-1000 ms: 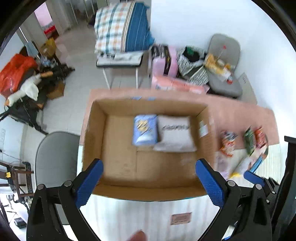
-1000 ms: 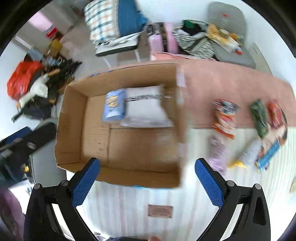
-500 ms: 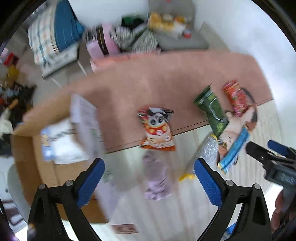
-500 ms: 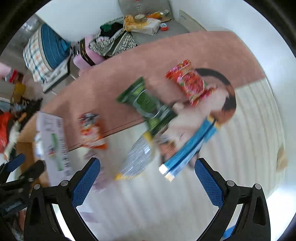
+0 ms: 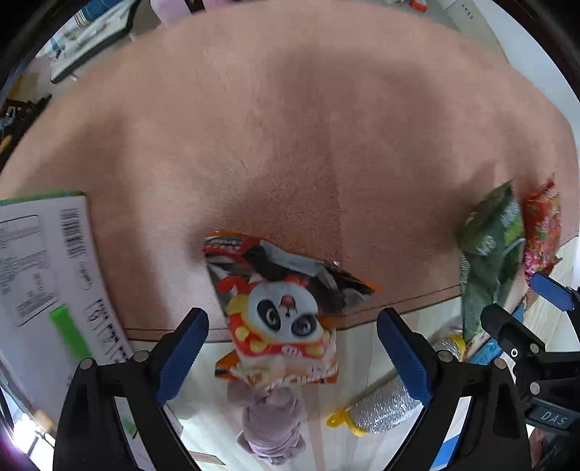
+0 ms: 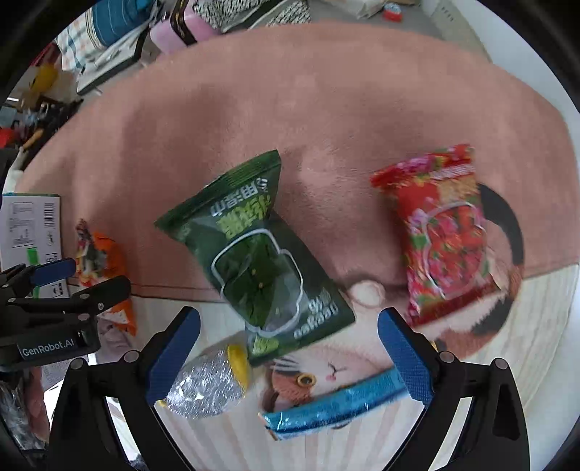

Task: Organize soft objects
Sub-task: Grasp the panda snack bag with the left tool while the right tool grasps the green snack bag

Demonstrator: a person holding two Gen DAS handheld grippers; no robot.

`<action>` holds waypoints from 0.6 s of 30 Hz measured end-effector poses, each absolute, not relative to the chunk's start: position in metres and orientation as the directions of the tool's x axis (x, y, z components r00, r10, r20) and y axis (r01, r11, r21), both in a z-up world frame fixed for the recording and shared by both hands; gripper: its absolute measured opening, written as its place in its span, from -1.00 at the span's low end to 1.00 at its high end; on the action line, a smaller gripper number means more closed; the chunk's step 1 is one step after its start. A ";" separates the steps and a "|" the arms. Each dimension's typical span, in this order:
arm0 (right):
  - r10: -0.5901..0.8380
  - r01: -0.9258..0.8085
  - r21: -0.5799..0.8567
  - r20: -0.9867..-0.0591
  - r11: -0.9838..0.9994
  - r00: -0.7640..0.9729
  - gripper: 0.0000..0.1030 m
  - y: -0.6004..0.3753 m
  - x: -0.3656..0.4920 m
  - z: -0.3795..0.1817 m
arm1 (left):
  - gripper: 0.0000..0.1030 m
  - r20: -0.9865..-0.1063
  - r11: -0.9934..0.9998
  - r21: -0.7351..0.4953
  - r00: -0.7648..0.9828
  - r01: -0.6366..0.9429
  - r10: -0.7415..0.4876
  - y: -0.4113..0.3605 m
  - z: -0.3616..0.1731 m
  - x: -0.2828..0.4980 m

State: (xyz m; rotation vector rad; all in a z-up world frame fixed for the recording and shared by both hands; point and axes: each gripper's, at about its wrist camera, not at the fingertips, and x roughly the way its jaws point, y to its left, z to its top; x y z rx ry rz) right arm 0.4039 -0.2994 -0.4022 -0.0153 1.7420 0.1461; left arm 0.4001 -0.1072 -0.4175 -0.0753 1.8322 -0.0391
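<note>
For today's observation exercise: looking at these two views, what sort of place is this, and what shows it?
Probably a lived-in room at home, not a lab. A pink mat with a cartoon cat print covers the table, snack bags such as the green one lie on it, and folded bedding sits behind.

A pink rug (image 5: 290,126) meets a pale striped mat (image 6: 525,326) nearer; clutter (image 6: 108,40) and white wall (image 5: 525,43) lie beyond.
</note>
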 end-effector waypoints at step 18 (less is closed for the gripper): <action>0.119 0.015 0.118 -0.986 0.993 -0.118 -0.30 -0.290 0.406 -0.370 | -0.20 -0.993 0.995 -0.098 -0.061 0.004 -0.098 -0.089 -0.335 0.354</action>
